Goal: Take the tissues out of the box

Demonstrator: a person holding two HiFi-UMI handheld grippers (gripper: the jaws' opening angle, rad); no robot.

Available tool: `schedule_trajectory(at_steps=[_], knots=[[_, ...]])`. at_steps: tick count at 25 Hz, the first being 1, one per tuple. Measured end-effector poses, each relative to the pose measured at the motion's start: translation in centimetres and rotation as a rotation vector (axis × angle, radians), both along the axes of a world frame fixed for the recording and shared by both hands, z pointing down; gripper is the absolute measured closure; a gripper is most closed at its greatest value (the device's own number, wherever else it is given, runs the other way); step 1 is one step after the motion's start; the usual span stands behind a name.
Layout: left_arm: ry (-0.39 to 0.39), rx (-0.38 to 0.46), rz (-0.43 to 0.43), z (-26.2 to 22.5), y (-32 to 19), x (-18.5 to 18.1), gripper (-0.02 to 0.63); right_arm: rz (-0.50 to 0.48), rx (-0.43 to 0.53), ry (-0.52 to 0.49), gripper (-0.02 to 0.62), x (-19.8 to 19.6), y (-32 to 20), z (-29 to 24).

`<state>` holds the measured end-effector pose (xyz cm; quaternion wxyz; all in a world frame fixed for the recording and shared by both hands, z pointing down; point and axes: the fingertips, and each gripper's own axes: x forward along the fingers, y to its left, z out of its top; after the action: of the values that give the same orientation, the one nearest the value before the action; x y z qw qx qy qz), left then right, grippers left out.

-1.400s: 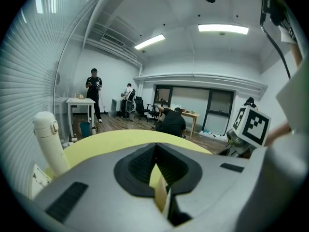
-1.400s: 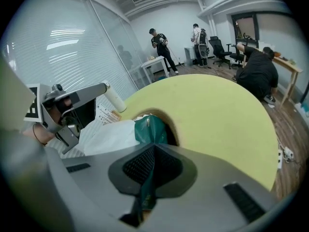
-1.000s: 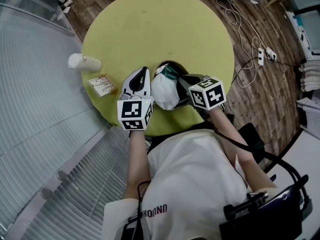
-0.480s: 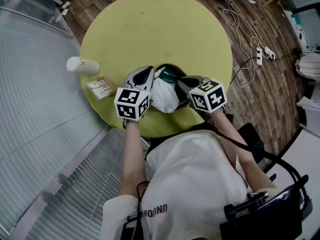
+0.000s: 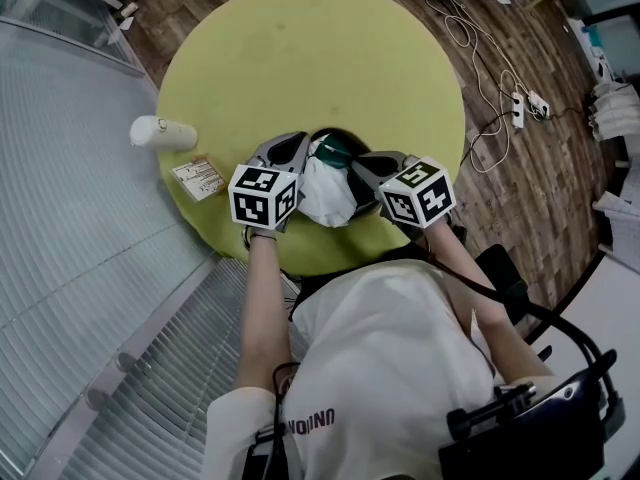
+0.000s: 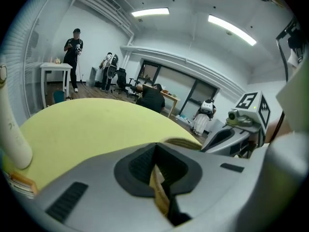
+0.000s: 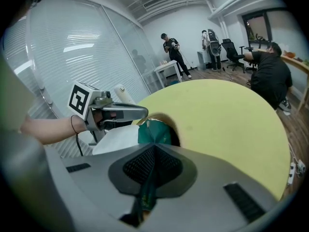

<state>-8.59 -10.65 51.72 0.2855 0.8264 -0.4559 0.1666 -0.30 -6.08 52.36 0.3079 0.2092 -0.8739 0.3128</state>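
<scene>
Lowered since a second ago, left gripper (image 6: 155,153) is clamped on the tan rim of the box (image 7: 155,132); right gripper (image 7: 153,151) pinches its green flap. White tissue (image 5: 325,193) bulges between them at the table (image 5: 320,58) edge.

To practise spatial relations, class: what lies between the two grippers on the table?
Head view: the white tissue and the green tissue box lie between the left gripper and right gripper.
</scene>
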Motion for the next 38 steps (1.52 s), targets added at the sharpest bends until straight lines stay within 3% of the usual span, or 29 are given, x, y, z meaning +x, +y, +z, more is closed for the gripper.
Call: schedule_trajectory(at_steps=[7,17,23,30,38], knots=[[0.040,-0.052,0.000,0.2,-0.3,-0.2,0.594,-0.033,0.022,-0.050,0.578,-0.1,0.5,-0.8],[0.076,0.011,-0.039,-1.5,-0.9,-0.7,0.594,-0.048,0.039,-0.076,0.578,-0.1,0.7,-1.6],[0.048,-0.034,-0.032,-0.2,-0.8,-0.6,0.594,-0.057,0.060,-0.107,0.578,-0.2,0.6,-2.5],[0.086,0.046,-0.069,-2.2,-1.6,-0.9,0.594,-0.031,0.068,-0.142,0.578,0.5,-0.6,-3.7],[0.080,0.082,-0.073,-3.2,-1.2,-0.7,0.594,-0.027,0.078,-0.136,0.578,0.4,-0.8,-3.6]])
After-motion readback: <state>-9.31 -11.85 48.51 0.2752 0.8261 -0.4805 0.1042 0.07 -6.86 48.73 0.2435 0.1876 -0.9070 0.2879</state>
